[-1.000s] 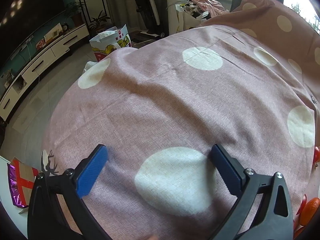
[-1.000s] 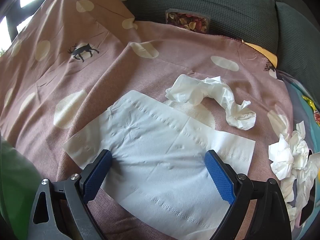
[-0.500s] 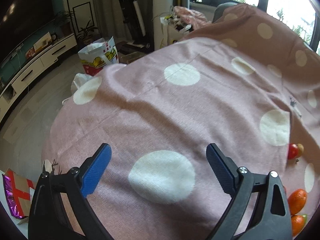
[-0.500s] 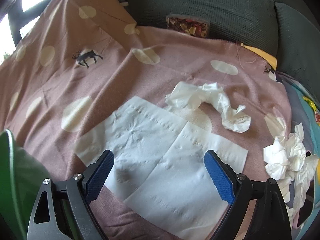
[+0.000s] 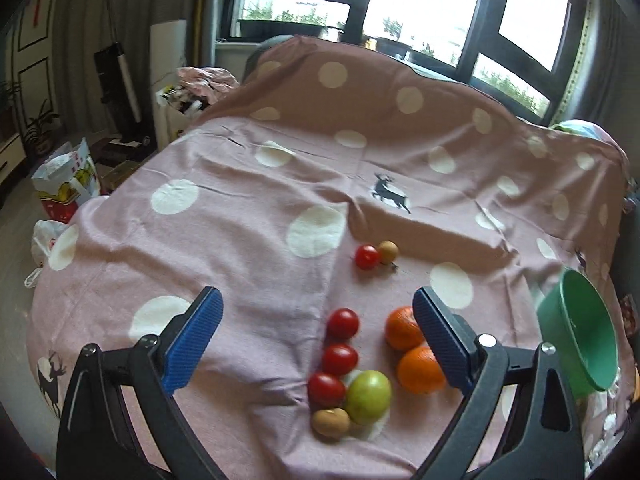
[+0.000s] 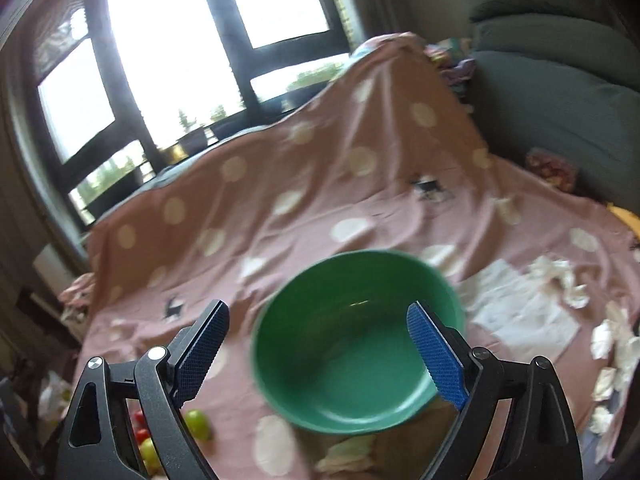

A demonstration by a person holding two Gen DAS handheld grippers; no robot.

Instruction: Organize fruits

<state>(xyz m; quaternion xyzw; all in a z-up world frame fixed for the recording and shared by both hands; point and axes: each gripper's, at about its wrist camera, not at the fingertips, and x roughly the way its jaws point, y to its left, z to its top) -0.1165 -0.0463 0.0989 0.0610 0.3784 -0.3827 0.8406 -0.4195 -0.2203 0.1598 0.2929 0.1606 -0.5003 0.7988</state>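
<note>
Fruit lies loose on a pink polka-dot blanket [image 5: 248,240]. Three red tomatoes [image 5: 339,359], a green apple [image 5: 368,396], a small brown fruit [image 5: 331,422] and two oranges [image 5: 418,372] cluster between the fingers of my left gripper [image 5: 318,334], which is open and holds nothing. Farther off sit one more tomato [image 5: 367,257] and a brown fruit [image 5: 388,252]. A green bowl [image 5: 576,332] stands at the right. In the right wrist view the bowl [image 6: 352,364] is empty and sits just beyond my open right gripper [image 6: 320,348]. Green fruit [image 6: 198,424] shows at lower left.
A flat paper tissue [image 6: 524,312] and crumpled tissues [image 6: 568,284] lie right of the bowl. A dark sofa back [image 6: 560,92] rises at the far right. Windows [image 5: 420,0] stand behind the draped blanket. Bags [image 5: 64,184] sit on the floor at the left.
Both views have swung. The left view turned right, from bare blanket to the fruit cluster. The right view turned from the flat tissue to the green bowl. Both grippers stayed open.
</note>
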